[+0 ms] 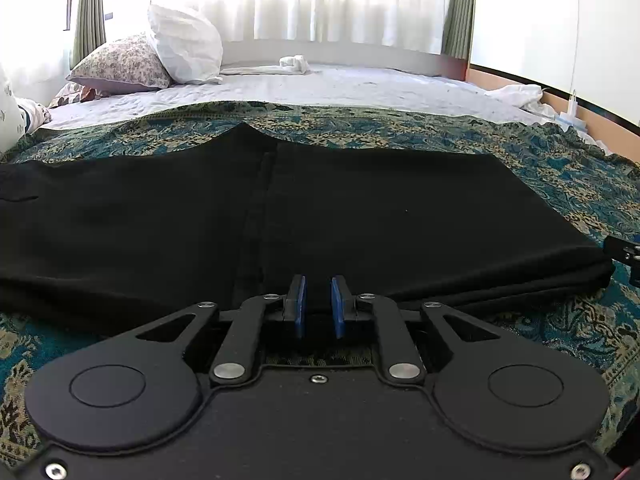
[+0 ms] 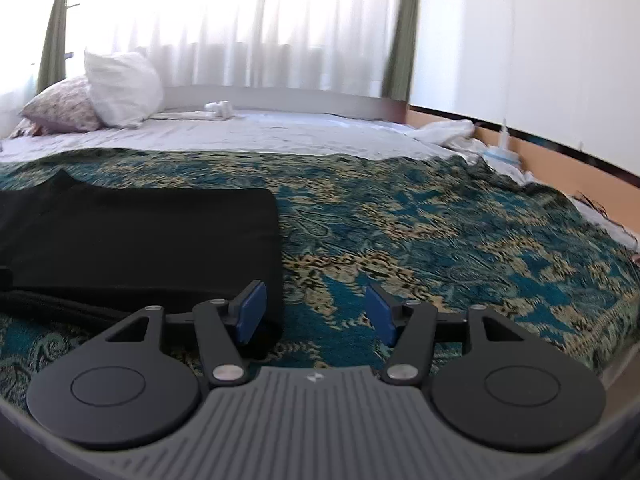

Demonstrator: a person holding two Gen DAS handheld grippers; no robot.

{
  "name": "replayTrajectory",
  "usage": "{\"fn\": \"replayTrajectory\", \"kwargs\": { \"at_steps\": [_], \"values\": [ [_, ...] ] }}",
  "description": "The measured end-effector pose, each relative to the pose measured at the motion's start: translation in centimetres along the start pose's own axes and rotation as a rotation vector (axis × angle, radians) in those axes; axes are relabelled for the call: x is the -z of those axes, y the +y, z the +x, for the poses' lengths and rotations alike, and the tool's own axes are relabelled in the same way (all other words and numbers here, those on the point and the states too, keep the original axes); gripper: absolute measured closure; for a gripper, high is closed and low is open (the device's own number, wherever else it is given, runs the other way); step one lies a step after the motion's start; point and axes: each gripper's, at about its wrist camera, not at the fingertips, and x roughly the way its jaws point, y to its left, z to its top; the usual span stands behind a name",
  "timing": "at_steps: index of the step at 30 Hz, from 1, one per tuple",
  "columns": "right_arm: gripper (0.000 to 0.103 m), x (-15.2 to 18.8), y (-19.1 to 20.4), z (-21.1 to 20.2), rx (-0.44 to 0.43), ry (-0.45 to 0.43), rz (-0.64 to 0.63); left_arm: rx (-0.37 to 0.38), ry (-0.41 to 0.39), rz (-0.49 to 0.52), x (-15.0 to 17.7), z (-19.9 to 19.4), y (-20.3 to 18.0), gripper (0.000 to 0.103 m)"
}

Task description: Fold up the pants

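Black pants (image 1: pixel 160 232) spread across a patterned bedspread (image 2: pixel 440 232), left claw (image 1: pixel 319 306) narrowed on their near hem at lower centre, right claw (image 2: pixel 316 312) wide, empty, at their corner.

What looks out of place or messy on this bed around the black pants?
Little stands out. The black pants lie flat and partly folded on the teal patterned bedspread. At the far right edge of the bed, crumpled white cloth sits bunched by the wall, and a small white bundle lies loose near the white pillow.
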Motion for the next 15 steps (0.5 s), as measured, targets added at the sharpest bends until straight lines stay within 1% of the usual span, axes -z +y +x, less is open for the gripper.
{"fn": "replayTrajectory", "kwargs": {
  "at_steps": [2, 5, 6, 8, 11, 13, 15],
  "values": [
    [0.03, 0.0, 0.1, 0.4, -0.017, 0.007, -0.005, 0.002, -0.003, 0.0, 0.0, 0.0, 0.0, 0.087],
    [0.03, 0.0, 0.4, 1.7, -0.009, 0.074, -0.033, 0.005, -0.008, -0.006, 0.2, 0.0, 0.1, 0.087],
    [0.03, 0.2, 0.5, 1.8, -0.002, 0.085, -0.048, 0.007, -0.008, -0.009, 0.2, 0.0, 0.2, 0.087],
    [0.028, 0.4, 0.3, 1.0, -0.024, 0.06, -0.057, 0.01, -0.011, -0.014, 0.2, 0.1, 0.3, 0.087],
    [0.023, 1.0, 0.0, -0.6, -0.105, 0.032, -0.08, 0.013, -0.015, -0.018, 0.3, 0.2, 0.4, 0.087],
    [0.023, 1.4, 0.5, -1.1, -0.1, 0.037, -0.137, 0.012, -0.017, -0.02, 0.3, 0.2, 0.4, 0.087],
    [0.023, 1.9, 1.1, -1.0, -0.054, 0.035, -0.187, 0.012, -0.017, -0.021, 0.3, 0.3, 0.4, 0.087]
  ]
}}
